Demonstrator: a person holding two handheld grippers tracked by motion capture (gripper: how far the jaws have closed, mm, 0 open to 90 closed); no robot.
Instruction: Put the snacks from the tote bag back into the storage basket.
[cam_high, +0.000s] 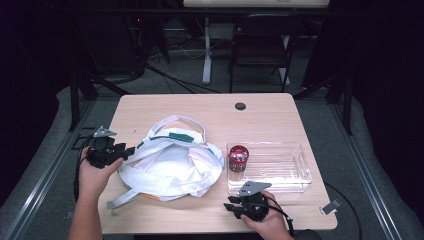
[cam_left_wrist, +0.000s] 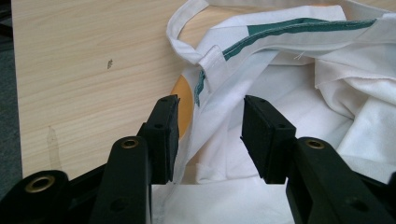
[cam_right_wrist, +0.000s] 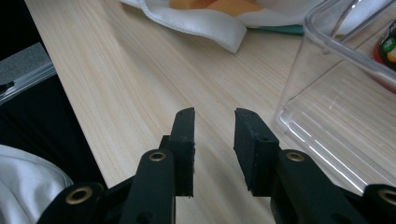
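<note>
- One crumpled white cloth tote bag with green trim and an orange print lies mid-table, left of a clear plastic bin.
- We hold our left gripper at its edge, jaws apart around a fold, not pressing it.
- Our right gripper hangs apart over bare wood.

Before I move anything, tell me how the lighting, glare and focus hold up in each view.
High view: the pale wooden table is evenly lit, the room around it dark, and the clear plastic bin shows faint glare. Left gripper view: the white cloth tote bag is bright and sharp, its near folds softer. Right gripper view: the bin's wall gleams with streaks, and the far bag edge blurs.
</note>
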